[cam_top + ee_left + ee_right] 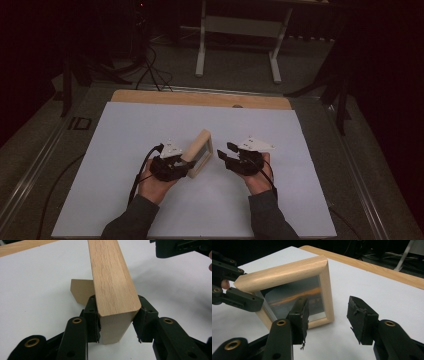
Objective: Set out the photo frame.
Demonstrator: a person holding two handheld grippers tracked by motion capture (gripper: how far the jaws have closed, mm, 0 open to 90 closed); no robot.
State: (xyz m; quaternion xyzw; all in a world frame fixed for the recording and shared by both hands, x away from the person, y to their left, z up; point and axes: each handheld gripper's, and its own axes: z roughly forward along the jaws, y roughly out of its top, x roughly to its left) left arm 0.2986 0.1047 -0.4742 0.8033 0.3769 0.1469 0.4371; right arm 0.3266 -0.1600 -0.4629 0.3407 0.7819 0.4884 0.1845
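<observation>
While the wooden picture frame (pixel 199 153) stood on edge near the middle of the white surface (pixel 125 150), the left tongs (pixel 176 165) clenched one corner of it, one pad pressed to each face of the wood. In the left gripper view the frame's rounded top rail (pixel 112 277) ran away from the jaws, and a small brown piece, perhaps the fold-out stand (pixel 81 291), showed behind it, though that was hard to make out. The glass pane (pixel 294 298) faced the right tongs (pixel 328 315), which hung just beside the frame, spread wide and holding nothing; in the high view they (pixel 226 152) sat apart from its near edge.

The step in hand looked like steadying the frame upright so the second tool could take hold. To do it well, the left grip should stay firm on the wood rather than the glass, and keep the lower edge resting on the surface so the frame cannot swing. The right jaws would best close over the wooden rail on the free side, squarely across its thickness, before any lifting or turning. A bare wooden strip (pixel 200 98) edged the far side of the surface.
</observation>
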